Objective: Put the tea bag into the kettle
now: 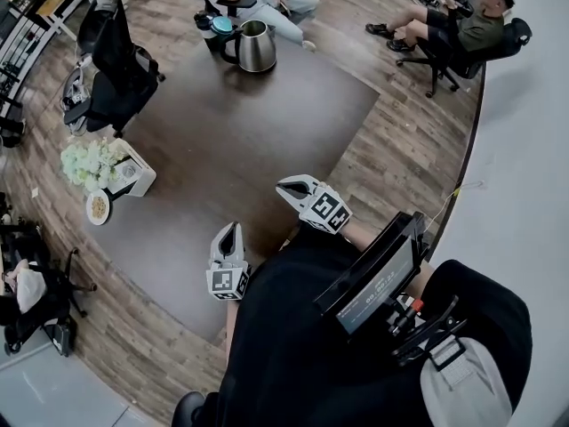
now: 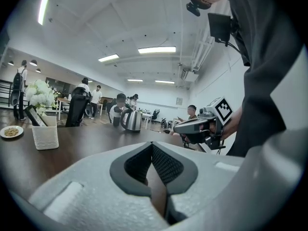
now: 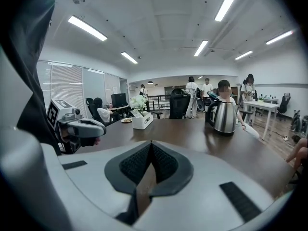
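Observation:
A steel kettle [image 1: 256, 46] stands at the far end of the dark wooden table [image 1: 231, 140]; it also shows in the left gripper view [image 2: 132, 120] and the right gripper view [image 3: 224, 117]. I see no tea bag in any view. My left gripper [image 1: 228, 237] hovers over the table's near edge, its jaws shut with nothing held [image 2: 152, 146]. My right gripper [image 1: 292, 188] is just to its right and a little farther forward, also shut and empty [image 3: 151, 144]. Both point toward the kettle, far from it.
A white box with flowers [image 1: 133, 174] and a small plate of snacks [image 1: 98, 207] sit at the table's left edge. A teal-lidded cup [image 1: 220, 27] stands beside the kettle. A black chair [image 1: 116, 69] is at the left, and people sit beyond the table's far end.

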A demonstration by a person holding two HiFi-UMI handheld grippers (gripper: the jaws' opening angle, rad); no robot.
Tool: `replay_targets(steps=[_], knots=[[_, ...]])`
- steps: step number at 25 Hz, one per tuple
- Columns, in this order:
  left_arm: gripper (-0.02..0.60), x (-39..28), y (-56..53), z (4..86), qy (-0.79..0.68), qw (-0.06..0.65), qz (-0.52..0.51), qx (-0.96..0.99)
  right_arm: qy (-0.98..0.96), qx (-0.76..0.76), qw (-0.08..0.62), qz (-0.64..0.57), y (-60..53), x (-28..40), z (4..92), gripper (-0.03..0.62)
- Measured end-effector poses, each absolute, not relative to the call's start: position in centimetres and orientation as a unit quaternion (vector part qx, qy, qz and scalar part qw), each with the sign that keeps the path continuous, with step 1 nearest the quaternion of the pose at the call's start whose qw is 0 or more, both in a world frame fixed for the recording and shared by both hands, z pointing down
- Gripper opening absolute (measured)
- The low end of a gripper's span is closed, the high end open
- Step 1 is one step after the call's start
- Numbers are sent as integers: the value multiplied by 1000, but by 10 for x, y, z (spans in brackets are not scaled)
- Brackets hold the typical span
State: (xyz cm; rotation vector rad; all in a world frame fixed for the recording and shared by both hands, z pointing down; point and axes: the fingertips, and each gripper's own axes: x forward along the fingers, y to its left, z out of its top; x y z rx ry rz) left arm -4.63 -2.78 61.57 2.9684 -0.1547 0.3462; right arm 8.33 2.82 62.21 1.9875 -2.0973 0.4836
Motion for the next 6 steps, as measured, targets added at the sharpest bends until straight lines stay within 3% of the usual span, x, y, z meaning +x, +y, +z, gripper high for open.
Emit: replay_targets(steps=[6], knots=[[5,-59,-38,619,-62,80,114,988,-717,668,109,167,18,72,625,6]])
